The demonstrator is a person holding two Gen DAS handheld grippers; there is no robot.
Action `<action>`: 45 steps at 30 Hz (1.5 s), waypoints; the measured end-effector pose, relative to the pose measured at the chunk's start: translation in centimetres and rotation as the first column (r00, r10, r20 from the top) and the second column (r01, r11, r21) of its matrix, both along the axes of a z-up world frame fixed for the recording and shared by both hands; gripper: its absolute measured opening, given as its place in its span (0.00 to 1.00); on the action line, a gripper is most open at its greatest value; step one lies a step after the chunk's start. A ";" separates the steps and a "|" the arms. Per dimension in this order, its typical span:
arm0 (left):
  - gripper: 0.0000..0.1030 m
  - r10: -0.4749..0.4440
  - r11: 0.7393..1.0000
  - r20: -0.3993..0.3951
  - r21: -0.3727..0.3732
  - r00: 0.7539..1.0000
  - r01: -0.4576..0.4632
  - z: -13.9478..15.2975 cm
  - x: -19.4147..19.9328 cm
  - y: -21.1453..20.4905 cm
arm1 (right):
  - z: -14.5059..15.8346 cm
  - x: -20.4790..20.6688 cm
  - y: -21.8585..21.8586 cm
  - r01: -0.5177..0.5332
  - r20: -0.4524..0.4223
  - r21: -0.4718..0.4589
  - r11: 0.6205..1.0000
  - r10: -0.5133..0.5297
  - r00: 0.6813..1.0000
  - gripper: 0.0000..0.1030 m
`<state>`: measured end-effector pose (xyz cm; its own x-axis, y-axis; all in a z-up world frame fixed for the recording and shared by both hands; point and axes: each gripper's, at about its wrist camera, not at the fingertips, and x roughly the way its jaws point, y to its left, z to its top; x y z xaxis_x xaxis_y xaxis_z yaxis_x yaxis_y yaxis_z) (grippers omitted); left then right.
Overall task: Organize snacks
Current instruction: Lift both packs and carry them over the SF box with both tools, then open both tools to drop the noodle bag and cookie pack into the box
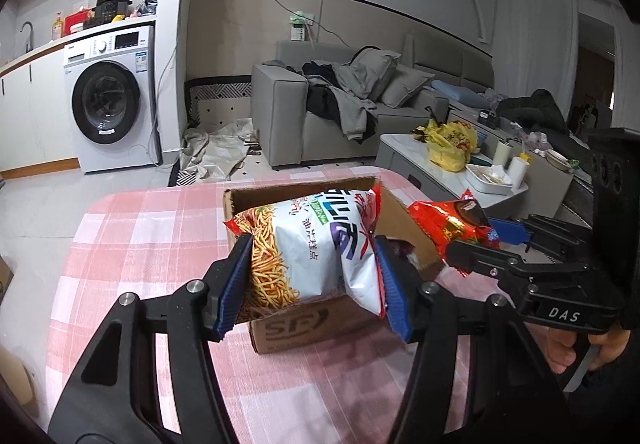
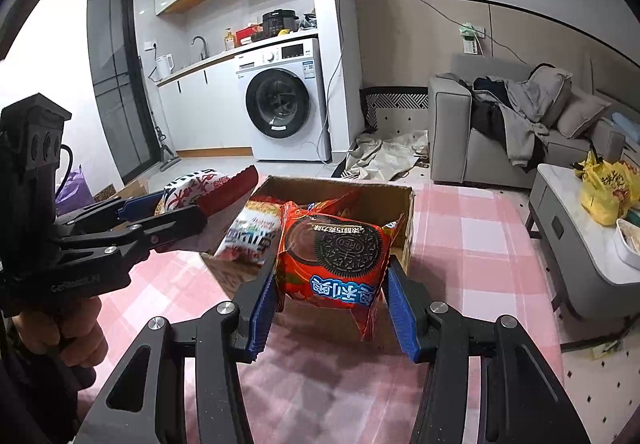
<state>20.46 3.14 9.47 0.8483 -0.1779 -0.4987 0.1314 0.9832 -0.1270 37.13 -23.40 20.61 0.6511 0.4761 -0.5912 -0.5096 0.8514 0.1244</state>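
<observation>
Noodle bag (image 1: 308,248) and Oreo pack (image 2: 334,264) sit between jaws.

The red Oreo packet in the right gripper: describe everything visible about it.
The Oreo packet is a glossy red foil pouch printed with a large dark cookie and a blue band of white characters, its print upside down in the right wrist view. The right gripper pinches its two sides between blue pads, crinkling the foil. It hangs above the open cardboard box on the pink checked tablecloth, not yet inside.
</observation>
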 end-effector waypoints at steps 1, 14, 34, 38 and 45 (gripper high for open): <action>0.54 0.002 1.000 -0.004 -0.004 1.000 -0.002 -0.1 0.5 0.1 | 0.0 0.7 0.1 0.005 0.002 0.003 1.000 -0.005 1.000 0.50; 0.55 0.010 1.000 -0.027 -0.003 1.000 -0.010 -0.7 8.0 -0.5 | -1.5 5.5 0.5 0.062 -0.019 0.038 0.997 -0.062 0.998 0.50; 0.55 -0.001 1.000 -0.037 0.011 0.999 0.001 -2.7 14.8 -2.4 | -5.8 9.9 3.6 0.018 -0.069 -0.005 1.000 -0.018 0.997 0.50; 0.55 -0.023 1.000 -0.043 0.013 0.999 0.024 -2.9 15.4 -3.1 | -6.3 9.9 4.1 -0.015 -0.090 -0.005 1.000 0.014 0.996 0.50; 0.55 -0.049 0.998 -0.046 0.037 0.998 0.051 -3.4 16.0 -4.2 | -6.4 9.0 4.6 -0.068 -0.058 -0.045 0.997 0.066 0.996 0.57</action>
